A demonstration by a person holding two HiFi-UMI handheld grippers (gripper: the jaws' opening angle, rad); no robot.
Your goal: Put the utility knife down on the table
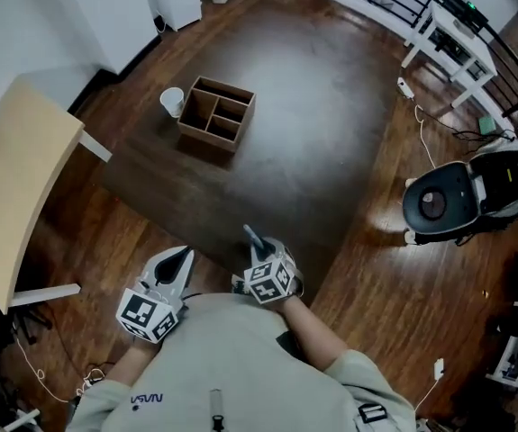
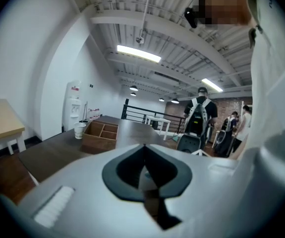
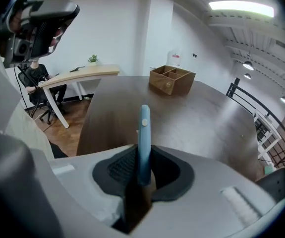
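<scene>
A light-blue utility knife [image 3: 143, 128] stands on edge between the jaws of my right gripper [image 3: 143, 155], which is shut on it. In the head view the knife [image 1: 254, 238] pokes forward out of the right gripper [image 1: 259, 252], just over the near edge of the dark brown table [image 1: 313, 124]. Beside it on the left, my left gripper [image 1: 183, 257] hangs near the same table edge. Its jaws meet at the tips with nothing between them in the left gripper view [image 2: 143, 147].
A compartmented wooden box [image 1: 216, 115] and a paper cup [image 1: 173, 102] stand on the far left of the table. A light wooden desk [image 1: 11, 178] is to the left, and a black round machine [image 1: 434, 202] sits on the floor at right. People [image 2: 200, 118] stand beyond the table.
</scene>
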